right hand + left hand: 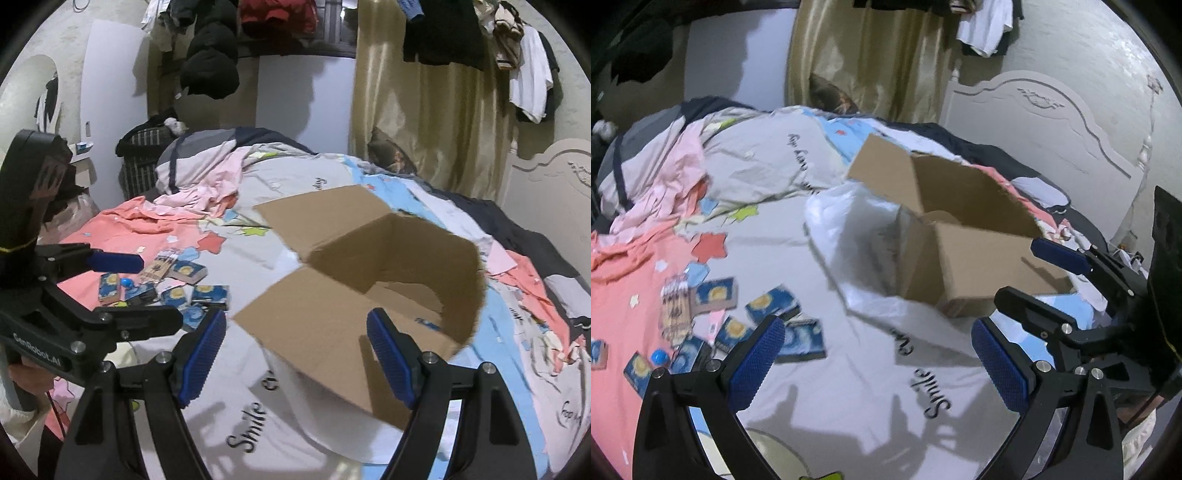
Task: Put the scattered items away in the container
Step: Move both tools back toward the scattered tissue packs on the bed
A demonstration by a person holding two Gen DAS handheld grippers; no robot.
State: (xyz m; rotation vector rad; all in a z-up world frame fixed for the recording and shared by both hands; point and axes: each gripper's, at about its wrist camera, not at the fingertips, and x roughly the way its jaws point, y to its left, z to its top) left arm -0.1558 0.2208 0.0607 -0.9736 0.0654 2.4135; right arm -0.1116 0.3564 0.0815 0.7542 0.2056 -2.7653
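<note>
Open cardboard box sits at centre; blue card packs lie scattered at eight o'clock; left gripper gapes empty.

Bare sheet lies between the box and blue packets — raised flaps fence the opening.

Bed: grey cartoon-print cover, lettered "Smile". Far edge: crumpled pink garment, salmon sheet, grey-and-navy bedding. White plastic bag near the middle. Carved white headboard at the right end. Gold satin curtain behind; clothes hanging above; dark checked basket beyond the far corner.
</note>
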